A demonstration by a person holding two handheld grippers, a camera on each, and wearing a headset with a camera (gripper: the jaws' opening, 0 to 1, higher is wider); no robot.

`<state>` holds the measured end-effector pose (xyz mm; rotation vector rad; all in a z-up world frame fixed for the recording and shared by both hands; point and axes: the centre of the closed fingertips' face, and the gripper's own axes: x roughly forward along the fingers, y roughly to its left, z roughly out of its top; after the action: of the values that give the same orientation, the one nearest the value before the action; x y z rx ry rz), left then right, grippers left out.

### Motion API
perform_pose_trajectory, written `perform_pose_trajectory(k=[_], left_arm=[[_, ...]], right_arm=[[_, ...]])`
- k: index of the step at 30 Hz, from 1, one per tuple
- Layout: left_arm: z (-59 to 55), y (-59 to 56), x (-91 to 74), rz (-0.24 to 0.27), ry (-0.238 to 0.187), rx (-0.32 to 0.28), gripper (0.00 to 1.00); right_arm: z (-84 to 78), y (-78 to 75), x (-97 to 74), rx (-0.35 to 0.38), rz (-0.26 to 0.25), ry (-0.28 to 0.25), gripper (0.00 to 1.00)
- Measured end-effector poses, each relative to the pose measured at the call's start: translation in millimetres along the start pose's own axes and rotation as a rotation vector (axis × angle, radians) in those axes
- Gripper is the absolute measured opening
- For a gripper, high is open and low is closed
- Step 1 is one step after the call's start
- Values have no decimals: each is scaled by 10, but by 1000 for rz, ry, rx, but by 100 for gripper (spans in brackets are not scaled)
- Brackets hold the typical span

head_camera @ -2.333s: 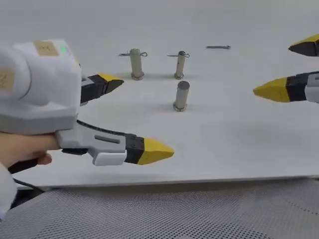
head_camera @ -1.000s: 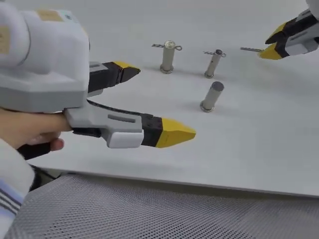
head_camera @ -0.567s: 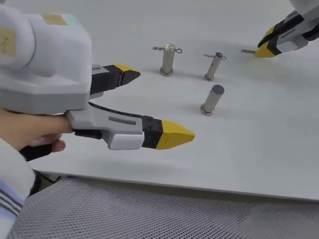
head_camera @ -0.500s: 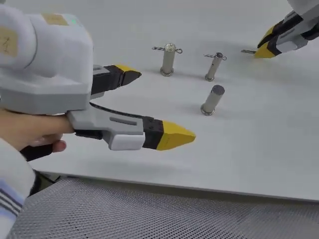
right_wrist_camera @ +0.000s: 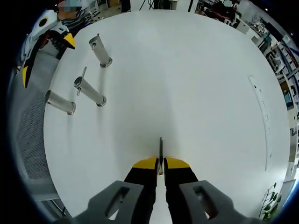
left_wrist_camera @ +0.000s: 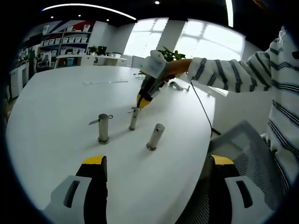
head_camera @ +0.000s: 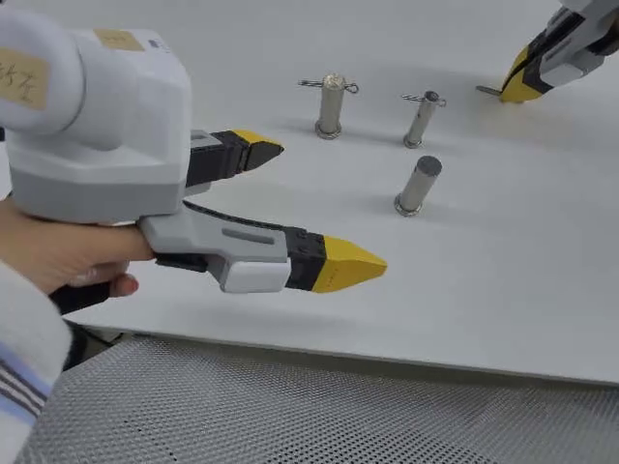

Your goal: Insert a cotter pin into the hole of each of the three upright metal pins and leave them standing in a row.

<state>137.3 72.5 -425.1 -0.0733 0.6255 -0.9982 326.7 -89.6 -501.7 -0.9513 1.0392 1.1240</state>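
Note:
Three metal pins stand upright on the white table (head_camera: 542, 290). The far-left pin (head_camera: 331, 106) and the middle pin (head_camera: 421, 118) each carry a cotter pin through the top. A nearer pin (head_camera: 418, 186) has a bare top. My right gripper (head_camera: 517, 89) is at the far right, shut on a loose cotter pin (head_camera: 486, 91) whose end sticks out past the tips (right_wrist_camera: 160, 149). Whether that cotter pin is off the table I cannot tell. My left gripper (head_camera: 314, 208) hovers open and holding nothing at the near left, short of the pins (left_wrist_camera: 155, 136).
The table's near edge (head_camera: 387, 353) runs across the bottom, with a grey mesh chair (head_camera: 338, 416) below it. A person's striped sleeve (left_wrist_camera: 243, 74) reaches in behind the right gripper (left_wrist_camera: 147, 93). Shelves and windows lie far behind.
My right gripper has come in from the right, open, to the loose cotter pin beyond the pins and has shut on it. The left gripper has barely moved. The head camera has shifted.

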Motion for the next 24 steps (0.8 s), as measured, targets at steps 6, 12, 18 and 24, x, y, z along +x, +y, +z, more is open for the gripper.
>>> perform_pose_trajectory(k=[6,12,18,24], left_arm=[[-32,53,-21,9,32,9,89],[5,83,-68,26,47,16,89],[32,136,-100,66,47,23,89],[46,201,-158,107,42,19,89]], right_arm=[[9,7,8,-55,-2,34,0],[10,-8,12,-96,-11,58,0],[12,24,-25,-72,-37,46,0],[6,24,-69,-46,-68,20,0]])
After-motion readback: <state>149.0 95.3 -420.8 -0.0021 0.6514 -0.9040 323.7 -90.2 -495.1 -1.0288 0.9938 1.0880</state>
